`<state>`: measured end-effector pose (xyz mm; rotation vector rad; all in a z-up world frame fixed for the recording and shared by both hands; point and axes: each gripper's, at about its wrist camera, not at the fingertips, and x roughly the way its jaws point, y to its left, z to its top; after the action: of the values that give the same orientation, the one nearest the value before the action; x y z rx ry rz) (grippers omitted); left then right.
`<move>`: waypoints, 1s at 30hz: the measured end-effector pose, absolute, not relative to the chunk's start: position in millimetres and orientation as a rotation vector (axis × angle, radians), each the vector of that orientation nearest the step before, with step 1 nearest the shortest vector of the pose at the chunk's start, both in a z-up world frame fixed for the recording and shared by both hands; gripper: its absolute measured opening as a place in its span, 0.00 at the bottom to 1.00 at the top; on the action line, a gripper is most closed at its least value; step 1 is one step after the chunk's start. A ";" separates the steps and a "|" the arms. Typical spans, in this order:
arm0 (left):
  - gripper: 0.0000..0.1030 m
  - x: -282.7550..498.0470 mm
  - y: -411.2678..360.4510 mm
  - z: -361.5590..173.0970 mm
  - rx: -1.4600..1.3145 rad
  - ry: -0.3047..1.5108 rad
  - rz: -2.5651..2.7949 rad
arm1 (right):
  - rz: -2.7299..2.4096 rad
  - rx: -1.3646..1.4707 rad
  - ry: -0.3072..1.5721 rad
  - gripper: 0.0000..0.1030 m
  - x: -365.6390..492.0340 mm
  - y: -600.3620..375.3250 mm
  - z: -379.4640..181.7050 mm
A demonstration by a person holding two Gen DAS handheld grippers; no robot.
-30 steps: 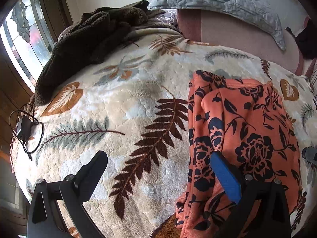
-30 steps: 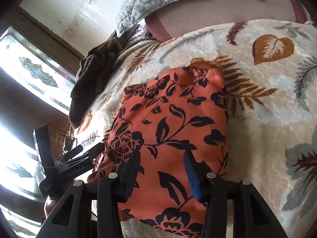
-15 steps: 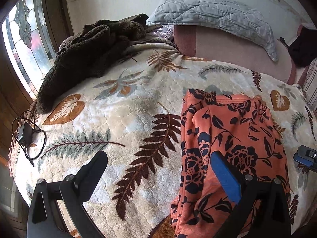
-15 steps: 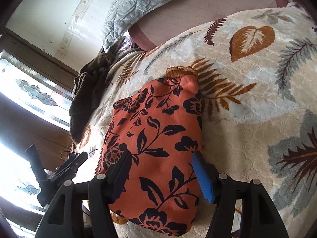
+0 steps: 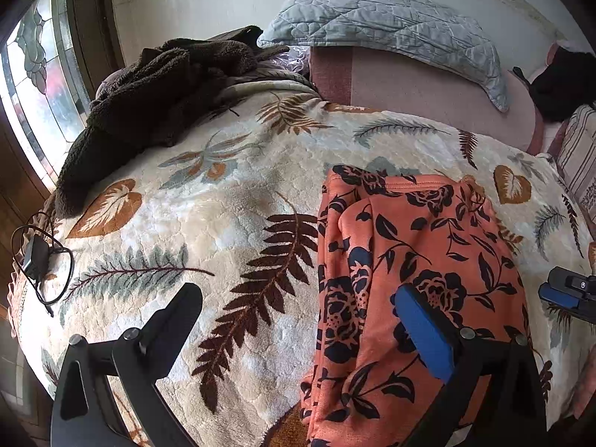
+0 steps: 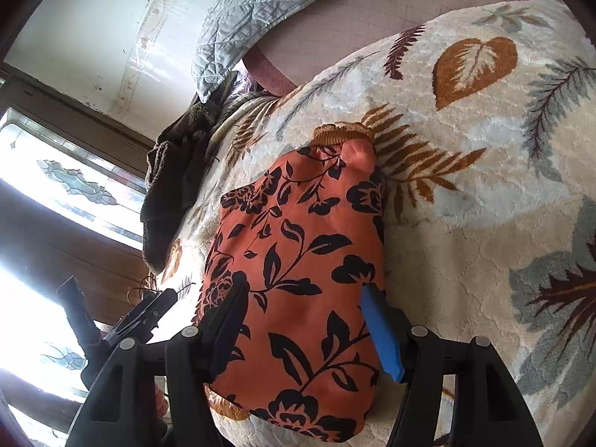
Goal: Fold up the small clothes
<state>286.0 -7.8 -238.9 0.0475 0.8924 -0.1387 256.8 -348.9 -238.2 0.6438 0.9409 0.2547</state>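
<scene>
In the left wrist view, a broad stretch of bare leaf-print blanket (image 5: 208, 223) is seen across the middle and lower left of the frame. It is bounded at upper left by a heaped brown fleece (image 5: 149, 100), at top by a quilted grey pillow (image 5: 391, 26) on a pink bolster (image 5: 428, 93), and at the left edge by a black charger and cable (image 5: 35, 260). The lower right is taken up by the folded orange floral garment (image 5: 409, 260). In the right wrist view, open blanket is shown at right of the garment.
</scene>
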 end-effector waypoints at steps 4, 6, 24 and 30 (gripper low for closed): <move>1.00 286.9 -10.7 -240.3 0.051 0.897 -0.144 | 0.260 0.649 0.947 0.65 257.3 -348.5 -239.8; 1.00 287.5 -11.5 -240.7 0.053 0.898 -0.144 | 0.264 0.649 0.949 0.65 257.8 -348.7 -240.4; 1.00 312.5 -1.6 -267.9 -0.148 1.076 -0.383 | 0.319 0.667 0.986 0.65 272.3 -340.8 -251.3; 1.00 326.6 19.0 -289.9 -0.338 1.173 -0.447 | 0.301 0.726 0.986 0.69 279.8 -351.4 -262.1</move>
<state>326.6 19.0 -289.9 -0.3379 1.1732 -0.4473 279.8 -351.4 -262.1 0.7257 0.9862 0.3013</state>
